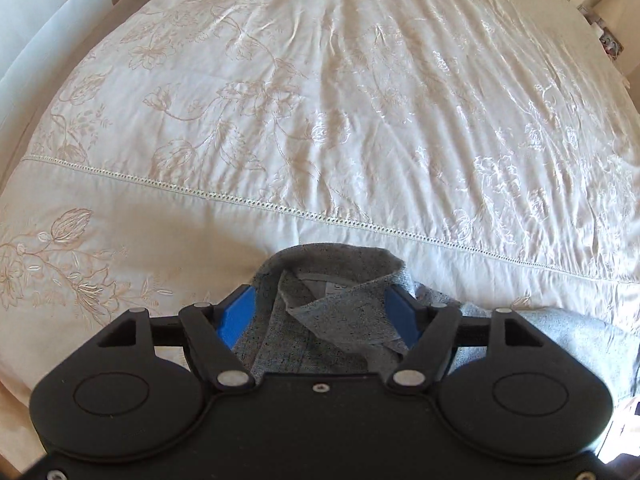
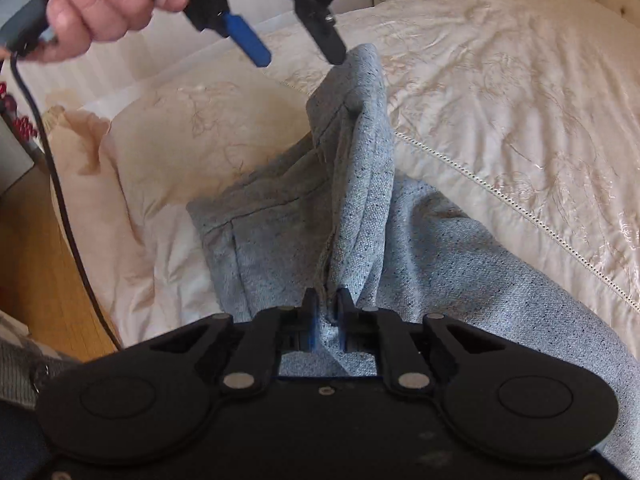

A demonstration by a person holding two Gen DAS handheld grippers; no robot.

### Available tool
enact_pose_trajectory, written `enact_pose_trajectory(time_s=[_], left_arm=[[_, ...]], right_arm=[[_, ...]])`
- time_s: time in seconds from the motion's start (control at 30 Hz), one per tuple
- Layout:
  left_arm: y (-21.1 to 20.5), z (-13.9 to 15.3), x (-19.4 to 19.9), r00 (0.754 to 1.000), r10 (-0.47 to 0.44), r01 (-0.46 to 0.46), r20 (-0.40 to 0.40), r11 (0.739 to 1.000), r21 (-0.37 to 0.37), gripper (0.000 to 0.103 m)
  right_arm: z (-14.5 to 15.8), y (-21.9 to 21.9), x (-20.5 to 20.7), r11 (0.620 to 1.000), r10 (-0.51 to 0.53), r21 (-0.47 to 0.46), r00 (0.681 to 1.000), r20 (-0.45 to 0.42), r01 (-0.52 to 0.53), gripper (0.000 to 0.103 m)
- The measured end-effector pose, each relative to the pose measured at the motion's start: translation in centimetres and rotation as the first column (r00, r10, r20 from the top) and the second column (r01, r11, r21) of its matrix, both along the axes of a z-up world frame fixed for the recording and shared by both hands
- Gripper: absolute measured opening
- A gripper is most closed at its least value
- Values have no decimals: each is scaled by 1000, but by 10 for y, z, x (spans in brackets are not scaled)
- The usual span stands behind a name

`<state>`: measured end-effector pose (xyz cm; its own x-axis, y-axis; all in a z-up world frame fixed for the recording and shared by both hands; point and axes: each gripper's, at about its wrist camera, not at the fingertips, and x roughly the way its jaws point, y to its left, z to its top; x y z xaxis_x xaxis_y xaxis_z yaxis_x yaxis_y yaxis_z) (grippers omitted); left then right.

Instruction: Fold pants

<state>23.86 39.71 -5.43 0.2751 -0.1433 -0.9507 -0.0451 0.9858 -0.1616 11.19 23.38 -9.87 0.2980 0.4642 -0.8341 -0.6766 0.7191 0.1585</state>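
Looking along the left hand-held gripper [image 1: 326, 312], the left wrist view showed its blue-padded fingers [image 1: 236, 314] standing wide, with a bunched fold of the grey speckled pants [image 1: 320, 320] rising between them. The cloth reached toward both pads, yet whether either pad pressed on it could not be told from here. Beyond the fold spread the bed [image 1: 320, 120], covered by a cream bedspread [image 1: 200, 216] embroidered with flowers and crossed by a band of openwork stitching. More of the pants lay on the bedspread at the lower right.

Seen from the right wrist view, the right hand-held gripper [image 2: 326, 312] had its jaws drawn narrow, pinching a ridge of the pants [image 2: 360, 184] between the fingers [image 2: 310, 300]. The garment lay at the near corner of the bed [image 2: 500, 80], one part lifted into a peak. Above that peak hung the left hand-held gripper [image 2: 300, 54], held by a hand [image 2: 100, 8], its jaws apart; the dark finger touched or nearly touched the peak's tip, while the blue pad stood clear of the cloth. A black cable [image 2: 60, 184] trailed down beside a wooden floor [image 2: 36, 264].
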Motion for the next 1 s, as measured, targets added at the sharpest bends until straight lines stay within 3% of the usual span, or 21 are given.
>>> enact_pose_trajectory(time_s=[0.2, 0.3, 0.43, 0.6, 0.63, 0.67, 0.7, 0.8, 0.9, 1.0], left_arm=[[-14, -23, -5, 997, -14, 17, -74, 999, 30, 73], [-14, -8, -12, 999, 21, -21, -30, 1000, 13, 73], [-28, 7, -13, 997, -61, 56, 53, 994, 90, 78], [-45, -11, 0, 988, -150, 152, -24, 981, 120, 77], [-50, -18, 1, 983, -180, 184, -46, 972, 143, 72], [-53, -24, 2, 979, -189, 199, -74, 965, 168, 44], [-53, -30, 1, 977, -182, 200, -113, 964, 175, 8], [-34, -14, -12, 992, -122, 125, -46, 988, 91, 9], [-17, 15, -35, 992, -123, 122, 10, 991, 61, 9], [0, 25, -63, 995, -101, 100, 10, 994, 33, 9]], right_arm=[[-8, 5, -3, 1000, -7, -24, 1000, -4, 7, 11], [-6, 6, 0, 1000, -9, -26, 1000, 0, 9, 11], [-3, 6, 3, 1000, -13, -22, 1000, -5, 13, 11], [-4, 7, 2, 1000, -6, -30, 1000, -3, 6, 11], [-4, 7, 1, 1000, -6, -31, 1000, -2, 6, 11], [-5, 7, 1, 999, -8, -32, 1000, 0, 8, 11], [-4, 7, 1, 999, -8, -33, 1000, 6, 8, 11], [6, 4, -4, 999, -4, -35, 999, 44, 6, 11], [28, -5, -12, 1000, -4, 1, 997, 82, 4, 11], [40, -11, -21, 1000, 5, 27, 996, 88, -7, 11]])
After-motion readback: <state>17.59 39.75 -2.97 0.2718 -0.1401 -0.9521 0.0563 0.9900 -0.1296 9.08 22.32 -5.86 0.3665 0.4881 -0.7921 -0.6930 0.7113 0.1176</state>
